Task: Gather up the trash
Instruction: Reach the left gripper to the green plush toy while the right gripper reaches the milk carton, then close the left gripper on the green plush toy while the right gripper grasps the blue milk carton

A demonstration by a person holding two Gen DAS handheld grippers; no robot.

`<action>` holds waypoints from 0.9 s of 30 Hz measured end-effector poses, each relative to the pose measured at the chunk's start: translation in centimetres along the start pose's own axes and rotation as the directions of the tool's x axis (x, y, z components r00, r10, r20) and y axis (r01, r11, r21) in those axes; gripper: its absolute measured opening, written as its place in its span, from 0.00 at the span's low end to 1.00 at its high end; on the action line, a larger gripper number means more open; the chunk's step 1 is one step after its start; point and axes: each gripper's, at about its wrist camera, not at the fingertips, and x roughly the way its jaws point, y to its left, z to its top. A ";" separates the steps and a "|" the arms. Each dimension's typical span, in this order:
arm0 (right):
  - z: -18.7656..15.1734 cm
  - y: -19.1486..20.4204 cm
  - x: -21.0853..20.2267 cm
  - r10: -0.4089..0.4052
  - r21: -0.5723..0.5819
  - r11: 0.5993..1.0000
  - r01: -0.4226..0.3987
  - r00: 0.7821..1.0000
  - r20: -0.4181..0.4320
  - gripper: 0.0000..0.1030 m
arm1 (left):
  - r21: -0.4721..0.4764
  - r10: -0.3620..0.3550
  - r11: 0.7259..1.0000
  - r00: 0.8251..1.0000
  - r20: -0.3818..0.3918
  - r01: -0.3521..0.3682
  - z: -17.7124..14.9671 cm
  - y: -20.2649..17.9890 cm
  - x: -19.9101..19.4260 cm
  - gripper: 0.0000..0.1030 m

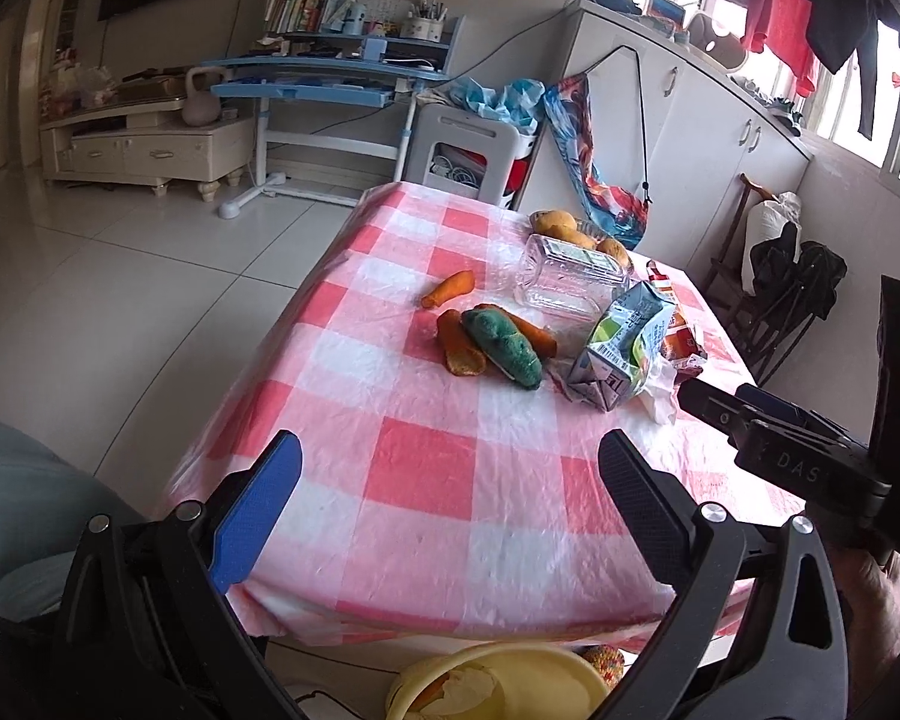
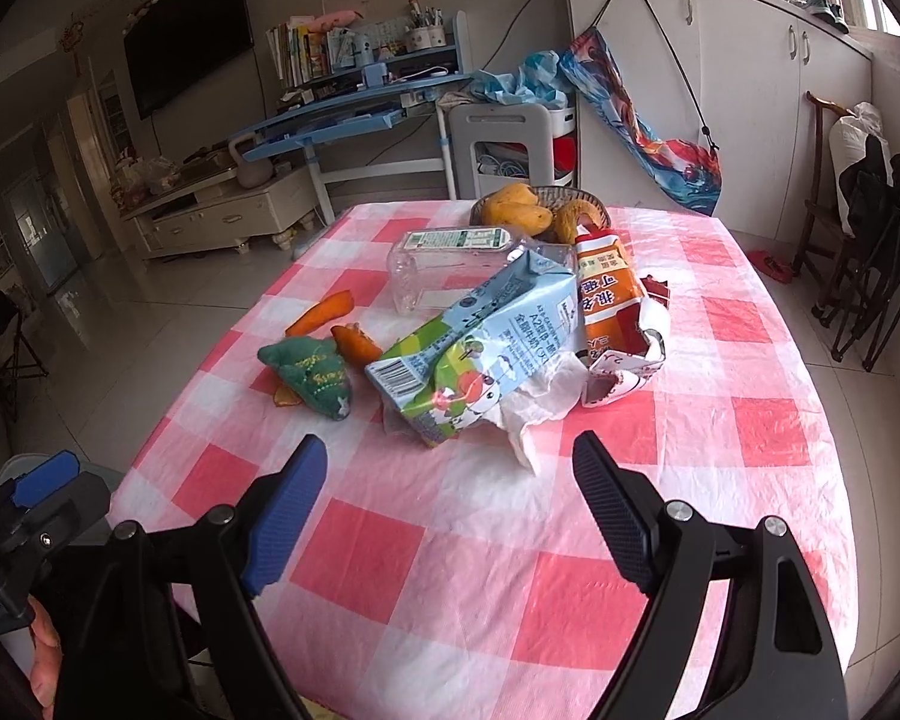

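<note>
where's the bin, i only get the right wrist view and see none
observer: The left wrist view shows a yellow container, likely the bin, on the floor below the near edge of the table.
operator: anything in it yet
observer: Crumpled paper lies inside, with something orange beside it.
operator: is the left claw free
observer: Yes, the left claw is open with nothing between its fingers, above the checked cloth.
operator: what's under the green toy
observer: The green plush toy leans on a flat orange peel, and another piece lies behind it.
</note>
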 end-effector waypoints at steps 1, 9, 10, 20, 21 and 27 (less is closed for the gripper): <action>0.3 -0.6 0.1 0.010 0.023 1.000 -0.010 1.000 0.002 0.78 | 0.000 -0.008 1.000 1.000 -0.003 0.008 0.5 -0.3 0.8 0.93; 2.9 -2.7 2.9 0.093 0.114 0.989 -0.092 0.996 -0.001 0.78 | 0.000 -0.029 1.000 0.999 -0.035 0.029 3.7 -2.4 7.1 0.88; 3.3 -2.7 3.4 0.100 0.125 0.987 -0.098 0.995 -0.005 0.78 | 0.000 -0.023 1.000 0.998 -0.054 0.023 3.8 -2.6 8.0 0.86; 4.1 -2.4 9.2 0.125 0.198 0.975 -0.099 0.985 -0.123 0.78 | -0.075 -0.033 0.997 0.985 -0.168 0.020 4.8 -2.8 15.1 0.49; 4.1 -2.3 9.2 0.126 0.190 0.977 -0.101 0.984 -0.126 0.78 | -0.080 -0.055 0.996 0.983 -0.177 0.041 4.8 -2.6 15.6 0.36; 3.7 -2.7 8.5 0.210 0.229 0.957 -0.178 0.970 -0.126 0.44 | -0.084 -0.156 0.986 0.973 -0.169 0.144 4.6 -1.5 14.4 0.21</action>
